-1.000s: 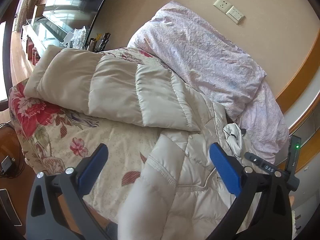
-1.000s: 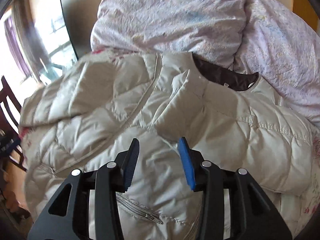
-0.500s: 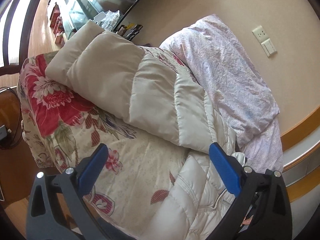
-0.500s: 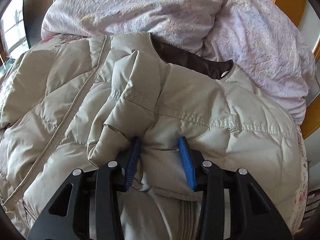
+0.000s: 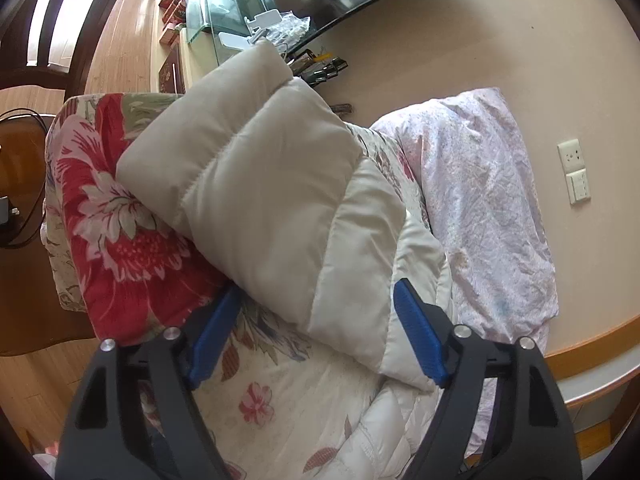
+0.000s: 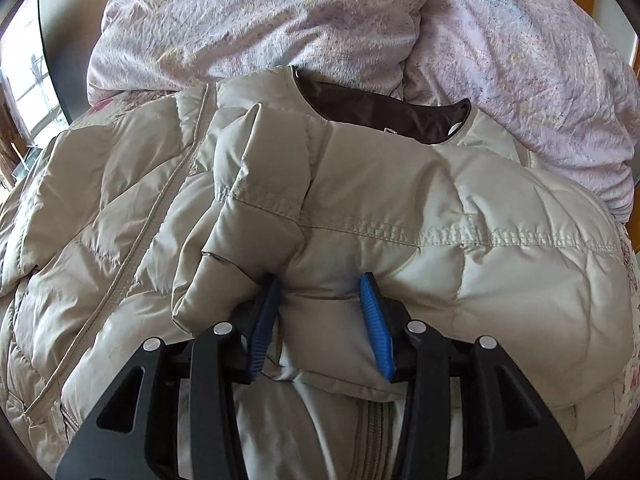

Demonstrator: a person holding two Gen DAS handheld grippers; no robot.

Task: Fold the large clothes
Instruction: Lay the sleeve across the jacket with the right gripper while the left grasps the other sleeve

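A beige quilted down jacket (image 6: 460, 216) lies on the bed, its brown lining showing at the collar (image 6: 380, 108). My right gripper (image 6: 320, 312) is shut on a thick fold of the jacket's sleeve, which is folded across the body. In the left wrist view one long beige sleeve (image 5: 272, 200) stretches out over the floral bedspread (image 5: 120, 248). My left gripper (image 5: 316, 328) is open, its blue pads on either side of the sleeve's upper end, without pinching it.
A crumpled pale pink duvet (image 5: 488, 208) lies along the wall behind the jacket and also shows in the right wrist view (image 6: 320, 20). A TV stand with clutter (image 5: 240, 20) is beyond the bed's foot. Wall sockets (image 5: 574, 172) are at the right.
My left gripper has moved forward until its open jaws straddle the outstretched sleeve. My right gripper has carried its fold of jacket up towards the collar.
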